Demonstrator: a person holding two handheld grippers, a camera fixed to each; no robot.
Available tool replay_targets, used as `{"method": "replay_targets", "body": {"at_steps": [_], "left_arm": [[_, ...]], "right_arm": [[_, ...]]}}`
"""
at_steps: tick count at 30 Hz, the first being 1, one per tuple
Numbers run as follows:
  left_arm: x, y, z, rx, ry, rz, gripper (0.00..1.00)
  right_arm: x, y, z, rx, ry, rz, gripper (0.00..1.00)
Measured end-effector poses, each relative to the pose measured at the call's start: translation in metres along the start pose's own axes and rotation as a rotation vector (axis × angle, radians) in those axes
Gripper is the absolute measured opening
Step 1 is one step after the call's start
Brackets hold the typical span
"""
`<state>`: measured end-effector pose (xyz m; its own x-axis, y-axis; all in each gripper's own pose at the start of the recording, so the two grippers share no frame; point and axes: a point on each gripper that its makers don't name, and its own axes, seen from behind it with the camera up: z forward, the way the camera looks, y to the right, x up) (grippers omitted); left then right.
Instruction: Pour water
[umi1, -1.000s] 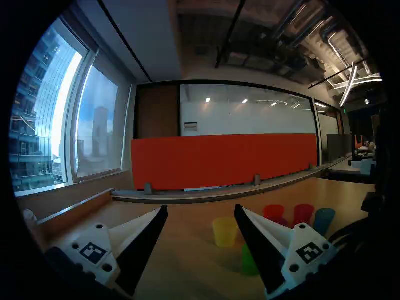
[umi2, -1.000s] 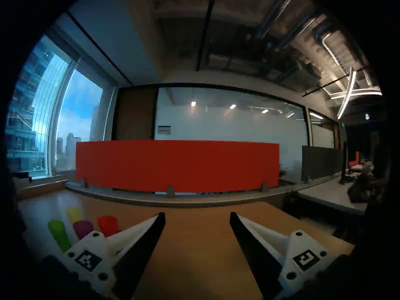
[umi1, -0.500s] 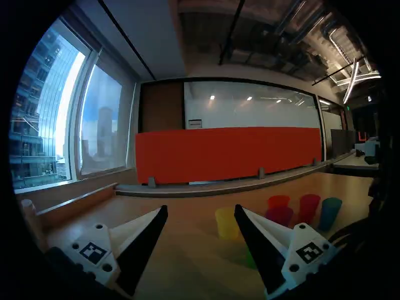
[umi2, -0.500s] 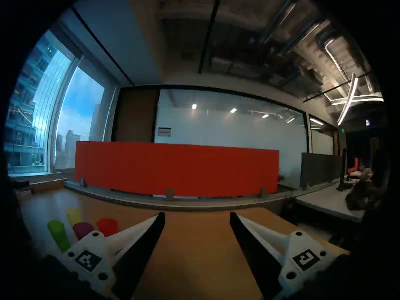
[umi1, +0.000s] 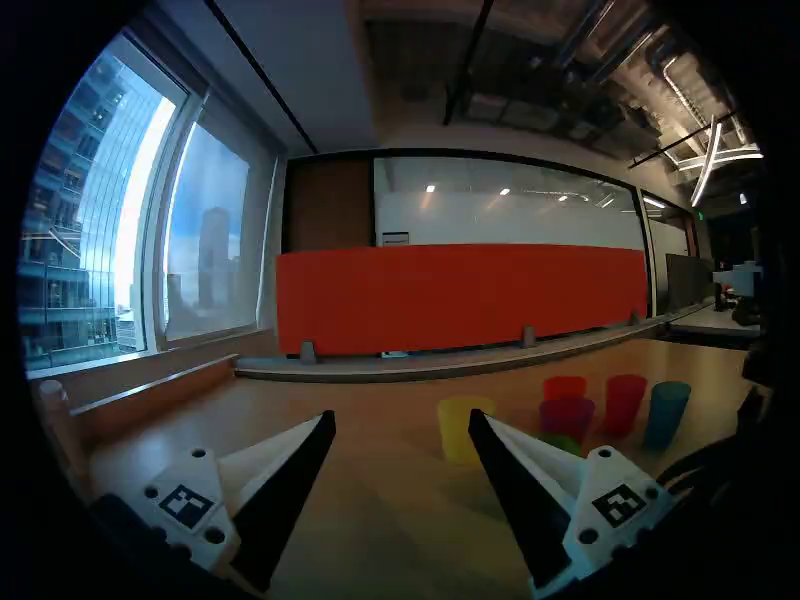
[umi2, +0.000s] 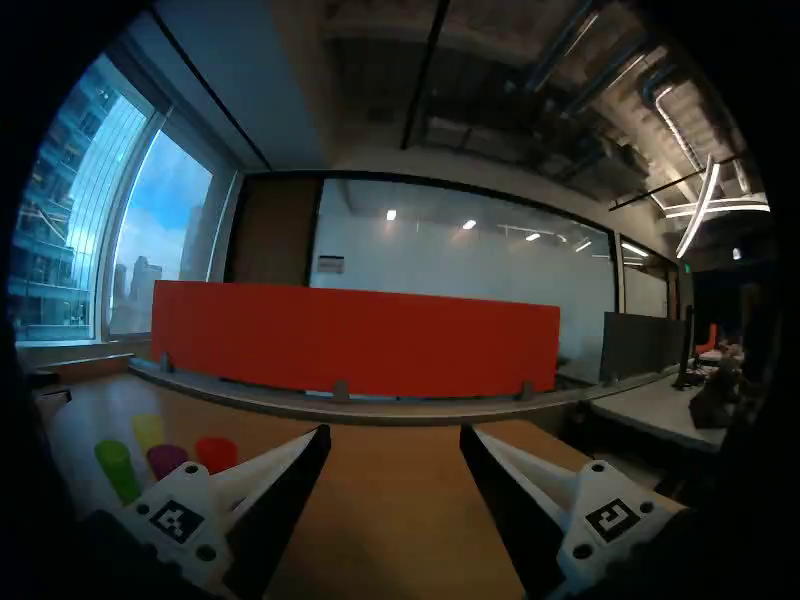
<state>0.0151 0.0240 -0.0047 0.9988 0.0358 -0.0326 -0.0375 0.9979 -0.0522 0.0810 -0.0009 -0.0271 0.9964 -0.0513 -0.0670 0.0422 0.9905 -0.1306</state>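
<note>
Several coloured plastic cups stand on the wooden table. In the left gripper view I see a yellow cup (umi1: 462, 428), an orange cup (umi1: 565, 388), a purple cup (umi1: 567, 415), a red cup (umi1: 625, 402), a teal cup (umi1: 666, 412) and a sliver of a green cup (umi1: 562, 441) behind the right finger. My left gripper (umi1: 400, 430) is open and empty, just short of the yellow cup. In the right gripper view a green cup (umi2: 117, 469), a yellow cup (umi2: 148, 431), a purple cup (umi2: 167, 461) and an orange cup (umi2: 216, 453) stand at the far left. My right gripper (umi2: 394, 440) is open and empty over bare table.
An orange divider panel (umi1: 460, 295) runs along the table's far edge, also seen as the orange panel (umi2: 350, 338). Large windows (umi1: 150, 250) are on the left. Another desk (umi2: 655, 400) stands to the right. Bare wooden table (umi2: 400, 500) lies ahead of the right gripper.
The left gripper view has tilted and shifted, so the cups sit higher and the green one has slipped behind the right finger. The right gripper view has barely moved. Both grippers stay open.
</note>
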Motion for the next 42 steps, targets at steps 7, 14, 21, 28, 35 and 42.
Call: {"method": "replay_targets", "body": {"at_steps": [7,14,21,28,35,42], "left_arm": [[-0.005,0.0,-0.001,0.002,-0.001,-0.012,0.99],[-0.008,0.0,0.0,-0.005,-0.004,-0.041,0.99],[-0.012,0.0,0.001,-0.007,-0.019,-0.042,0.99],[-0.014,-0.001,0.002,-0.004,-0.027,-0.041,0.99],[-0.014,-0.001,0.002,-0.005,-0.03,-0.041,0.99],[-0.015,-0.001,0.002,-0.005,-0.03,-0.04,0.99]], "right_arm": [[-0.001,0.001,0.0,-0.004,-0.002,0.002,1.0],[-0.002,0.002,-0.001,-0.008,-0.004,0.008,1.0],[-0.004,0.005,-0.001,-0.013,-0.006,0.005,1.0],[-0.005,0.007,-0.001,-0.017,-0.007,0.007,1.0],[-0.006,0.009,-0.004,-0.017,-0.004,0.004,1.0],[0.0,0.011,-0.008,-0.006,0.018,-0.003,1.0]]}}
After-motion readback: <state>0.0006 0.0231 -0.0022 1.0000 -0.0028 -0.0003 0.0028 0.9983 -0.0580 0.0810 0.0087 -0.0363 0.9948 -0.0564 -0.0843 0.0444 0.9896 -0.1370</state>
